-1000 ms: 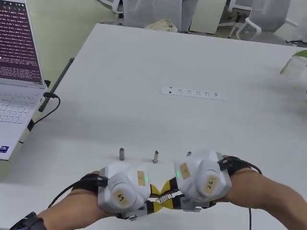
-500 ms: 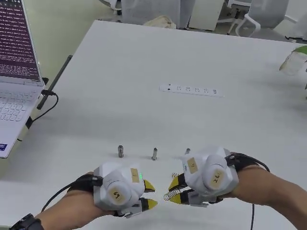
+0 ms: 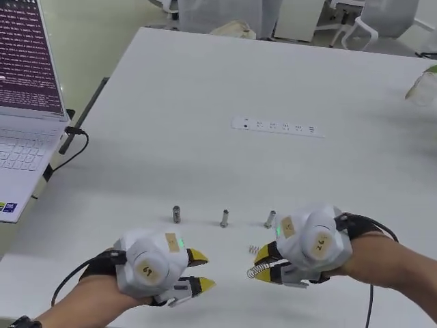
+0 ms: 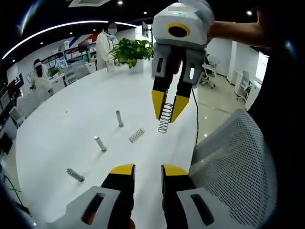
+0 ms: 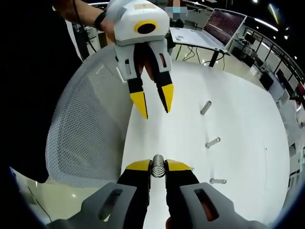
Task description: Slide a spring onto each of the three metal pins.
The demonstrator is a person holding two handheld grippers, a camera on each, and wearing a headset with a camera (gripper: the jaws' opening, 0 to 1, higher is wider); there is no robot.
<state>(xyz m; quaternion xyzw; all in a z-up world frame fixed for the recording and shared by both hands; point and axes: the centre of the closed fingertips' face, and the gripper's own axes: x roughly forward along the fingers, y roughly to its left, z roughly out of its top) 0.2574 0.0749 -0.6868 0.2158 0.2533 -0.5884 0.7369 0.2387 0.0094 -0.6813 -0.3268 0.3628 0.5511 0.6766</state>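
We hold the right gripper (image 3: 261,266) clamped across the spring (image 3: 255,272), leaving its bore free to pass over a pin. The left gripper (image 3: 203,270) has its jaws apart and empty, held clear beside it. In a row just beyond, the left pin (image 3: 177,214) appears already fitted, the middle pin (image 3: 224,218) and right pin (image 3: 270,219) bare. A spare spring (image 3: 253,249) lies on the table (image 3: 205,102) near the right pin.

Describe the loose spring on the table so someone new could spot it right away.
On the white table, three pins sit in a row nearer than the power strip. The loose spring lies flat between the rightmost pin and the right gripper. Unlike the held spring pinched in that gripper, nothing holds it.
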